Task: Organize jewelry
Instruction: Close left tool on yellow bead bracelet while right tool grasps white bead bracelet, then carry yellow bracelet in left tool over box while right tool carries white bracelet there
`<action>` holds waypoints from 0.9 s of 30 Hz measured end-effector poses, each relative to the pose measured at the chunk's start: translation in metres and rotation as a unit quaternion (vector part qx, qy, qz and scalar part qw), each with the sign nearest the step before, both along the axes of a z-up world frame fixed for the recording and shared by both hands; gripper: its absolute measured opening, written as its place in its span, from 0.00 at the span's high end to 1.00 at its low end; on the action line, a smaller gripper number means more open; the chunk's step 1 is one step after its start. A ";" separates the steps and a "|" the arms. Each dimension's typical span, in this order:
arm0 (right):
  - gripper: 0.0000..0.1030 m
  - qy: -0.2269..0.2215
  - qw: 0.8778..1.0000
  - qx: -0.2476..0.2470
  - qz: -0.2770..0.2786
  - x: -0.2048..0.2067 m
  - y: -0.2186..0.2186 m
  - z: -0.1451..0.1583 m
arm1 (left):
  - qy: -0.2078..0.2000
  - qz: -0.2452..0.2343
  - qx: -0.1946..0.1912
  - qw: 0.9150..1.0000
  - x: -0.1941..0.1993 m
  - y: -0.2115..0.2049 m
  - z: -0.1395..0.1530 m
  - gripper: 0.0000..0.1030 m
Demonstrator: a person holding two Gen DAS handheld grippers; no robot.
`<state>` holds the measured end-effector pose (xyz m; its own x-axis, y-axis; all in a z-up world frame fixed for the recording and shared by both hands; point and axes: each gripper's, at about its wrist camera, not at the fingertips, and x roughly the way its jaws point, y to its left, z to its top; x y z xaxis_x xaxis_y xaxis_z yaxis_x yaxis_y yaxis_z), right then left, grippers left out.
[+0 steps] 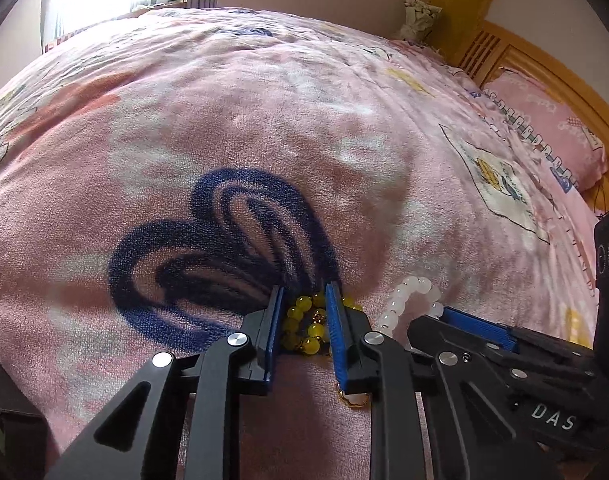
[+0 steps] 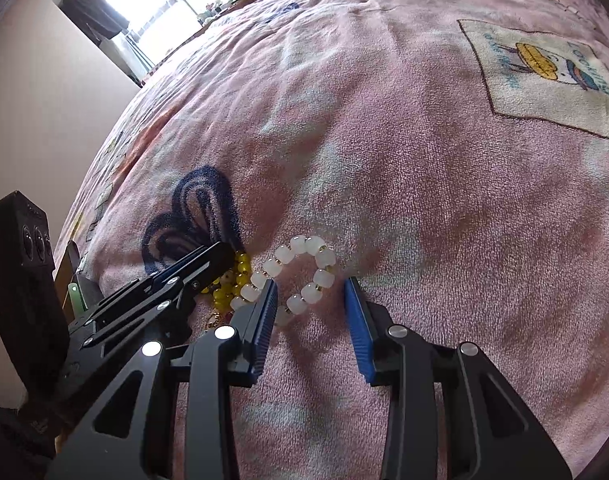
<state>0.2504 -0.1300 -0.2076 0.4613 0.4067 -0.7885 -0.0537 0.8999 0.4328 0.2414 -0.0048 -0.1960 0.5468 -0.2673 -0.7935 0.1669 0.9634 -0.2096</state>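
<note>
A yellow bead bracelet [image 1: 304,326] lies bunched on the pink blanket [image 1: 264,120]. My left gripper [image 1: 303,294] is open with its blue pads on either side of it, low on the blanket. A white bead bracelet [image 2: 300,276] lies just to the right of the yellow one [image 2: 228,286]. My right gripper [image 2: 310,286] is open and straddles the white bracelet's near part. The white bracelet also shows in the left wrist view [image 1: 408,300], beside the right gripper's body [image 1: 504,352].
A blue heart pattern [image 1: 224,256] is printed on the blanket behind the bracelets. A pink pillow [image 1: 552,128] and a wooden headboard [image 1: 516,56] are at the far right. A window [image 2: 164,4] is at the far left. The two grippers stand close side by side.
</note>
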 end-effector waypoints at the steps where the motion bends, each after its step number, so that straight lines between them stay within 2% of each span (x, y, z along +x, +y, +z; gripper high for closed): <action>1: 0.67 0.000 1.000 0.000 0.000 0.000 0.000 0.000 | -0.004 0.003 0.006 1.000 0.000 0.000 0.000 0.85; 5: 0.77 -0.006 1.000 -0.006 -0.002 0.000 0.001 0.002 | -0.014 -0.001 0.024 1.000 -0.004 -0.003 0.001 0.91; 8: 0.77 -0.007 1.000 -0.006 -0.002 0.000 0.001 0.002 | -0.024 -0.002 0.038 0.999 -0.006 -0.007 0.004 0.92; 13: 0.83 -0.014 1.000 0.000 -0.001 0.000 -0.001 0.005 | -0.025 -0.001 0.024 0.999 -0.007 -0.002 0.010 0.92; 15: 0.89 -0.020 1.000 0.015 -0.002 -0.001 -0.004 0.009 | -0.029 -0.001 0.021 0.999 -0.008 -0.001 0.015 0.92; 25: 0.89 -0.058 0.998 0.036 0.004 -0.008 -0.003 0.042 | -0.061 0.000 0.013 0.998 -0.022 0.008 0.046 0.92; 27: 0.89 -0.068 0.997 0.038 0.006 -0.011 -0.002 0.051 | -0.075 -0.003 0.024 0.997 -0.028 0.011 0.057 0.92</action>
